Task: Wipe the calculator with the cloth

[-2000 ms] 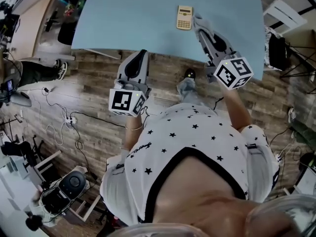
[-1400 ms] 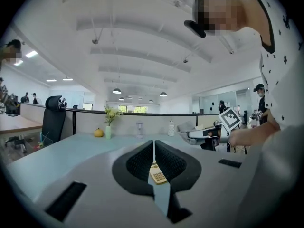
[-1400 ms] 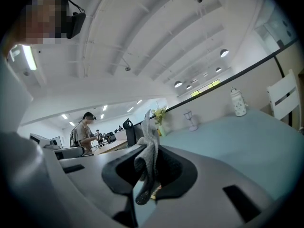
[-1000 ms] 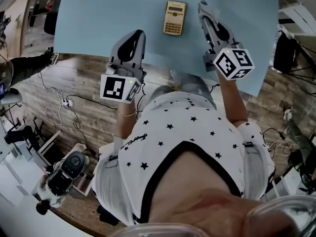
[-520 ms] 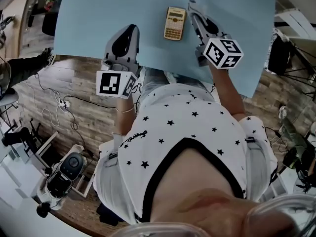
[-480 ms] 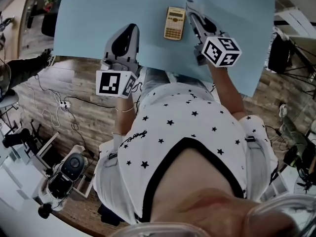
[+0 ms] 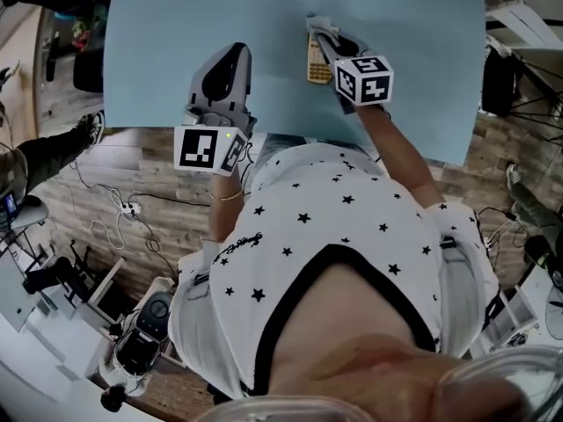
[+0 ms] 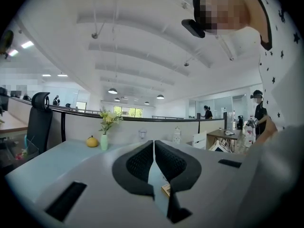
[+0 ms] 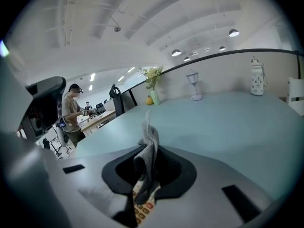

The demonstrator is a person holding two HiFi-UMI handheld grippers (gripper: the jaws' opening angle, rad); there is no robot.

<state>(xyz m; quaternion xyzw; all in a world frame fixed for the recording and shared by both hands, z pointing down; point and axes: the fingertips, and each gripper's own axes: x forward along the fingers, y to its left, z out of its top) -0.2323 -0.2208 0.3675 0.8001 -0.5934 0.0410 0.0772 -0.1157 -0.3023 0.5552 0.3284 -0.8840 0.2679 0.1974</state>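
Observation:
A beige calculator [image 7: 314, 64] lies on the light blue table [image 7: 176, 42], partly covered by my right gripper [image 7: 324, 35]. That gripper is shut on a grey cloth [image 9: 149, 146], which hangs between the jaws down onto the calculator's keys [image 9: 141, 209]. In the head view a bit of the cloth [image 7: 318, 23] sticks out past the jaw tips. My left gripper [image 7: 230, 55] hovers over the table's near edge, left of the calculator, and is shut on nothing [image 8: 154, 148]. A corner of the calculator [image 8: 166, 189] shows below its jaws.
At the table's far side stand a vase of flowers [image 8: 105, 127], a small yellow fruit-like object [image 8: 92, 141] and a white lantern [image 9: 257, 77]. An office chair [image 8: 39, 122] is at the left. People stand at desks behind. Cables lie on the wooden floor [image 7: 123, 209].
My right gripper has swung left with the cloth, from beside the calculator to over it. The left gripper has hardly moved.

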